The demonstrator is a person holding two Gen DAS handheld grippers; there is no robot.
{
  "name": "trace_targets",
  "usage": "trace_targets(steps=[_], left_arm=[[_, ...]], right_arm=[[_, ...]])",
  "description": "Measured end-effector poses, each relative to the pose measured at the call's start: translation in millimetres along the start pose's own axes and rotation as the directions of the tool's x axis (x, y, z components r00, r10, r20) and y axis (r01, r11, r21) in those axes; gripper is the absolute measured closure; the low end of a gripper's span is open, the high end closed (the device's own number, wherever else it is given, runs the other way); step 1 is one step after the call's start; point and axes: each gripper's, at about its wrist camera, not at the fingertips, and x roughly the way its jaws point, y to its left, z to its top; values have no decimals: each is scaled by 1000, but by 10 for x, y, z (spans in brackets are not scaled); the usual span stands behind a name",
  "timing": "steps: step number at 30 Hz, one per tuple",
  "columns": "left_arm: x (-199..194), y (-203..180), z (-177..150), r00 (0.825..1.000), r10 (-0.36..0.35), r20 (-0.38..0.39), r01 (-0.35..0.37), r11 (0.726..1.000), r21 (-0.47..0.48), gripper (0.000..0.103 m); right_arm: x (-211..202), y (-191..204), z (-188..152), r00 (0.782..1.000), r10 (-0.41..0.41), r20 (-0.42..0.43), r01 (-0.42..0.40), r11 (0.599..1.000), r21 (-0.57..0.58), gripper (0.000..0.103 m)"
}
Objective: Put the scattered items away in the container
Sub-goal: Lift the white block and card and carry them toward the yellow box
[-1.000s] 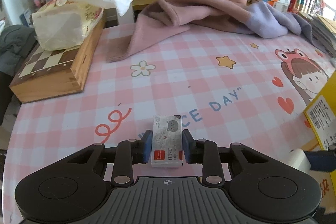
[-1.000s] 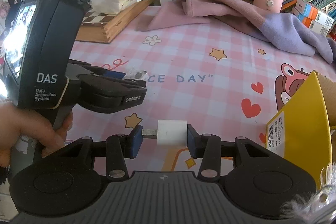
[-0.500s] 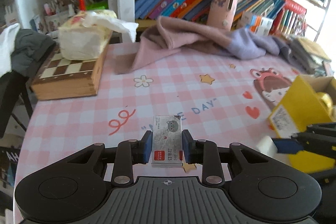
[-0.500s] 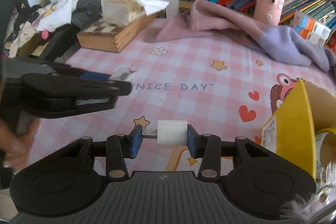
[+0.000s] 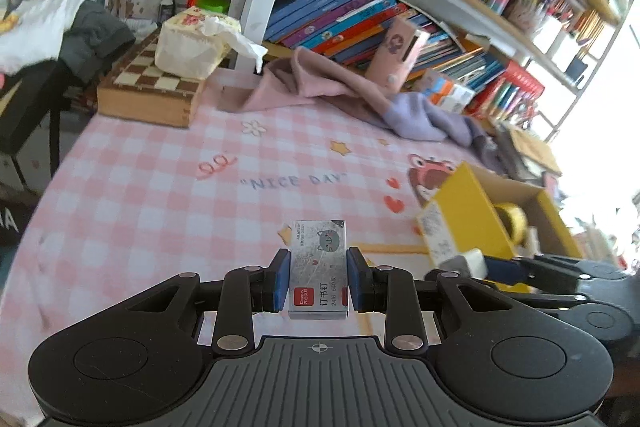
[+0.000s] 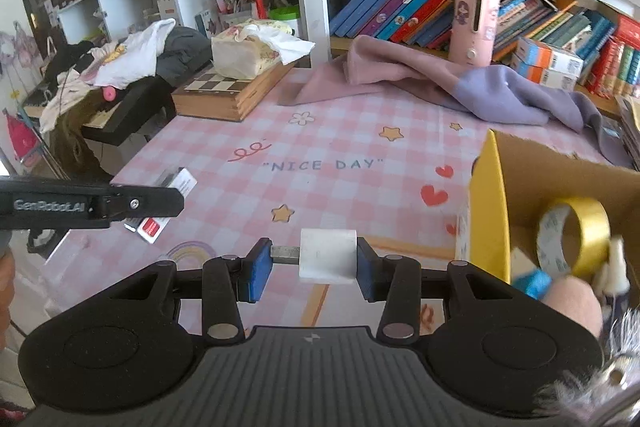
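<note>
While both grippers are held above the pink checked table cover (image 6: 340, 147), one item is carried in each. A single small box of staples (image 5: 318, 269) is clamped between the blue pads of the left gripper (image 5: 319, 279), whose jaws are drawn in tight against the box's two sides. One white cylindrical piece (image 6: 328, 261), with a short grey stub at its left end, is pinched endwise by the right gripper (image 6: 306, 263), the jaws being only narrowly parted around it. One yellow cardboard box (image 6: 490, 211) is seen at about three o'clock in the right wrist view, and one roll of yellow tape (image 6: 576, 235) is lying inside it. At eleven o'clock one wooden chessboard case (image 6: 224, 95) is seen, with one tissue pack (image 6: 244, 53) resting on top. One pink and lilac cloth (image 6: 440, 87) is draped at one o'clock.
</note>
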Motion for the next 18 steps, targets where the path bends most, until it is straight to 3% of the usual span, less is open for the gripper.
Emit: trace_targets(steps=[18], left_arm=[[-908,-220,-994,994,-105,22,106,993,-54,75]], right_arm=[[-1001,467,-904,999,-28,39,28,1000,2,62]])
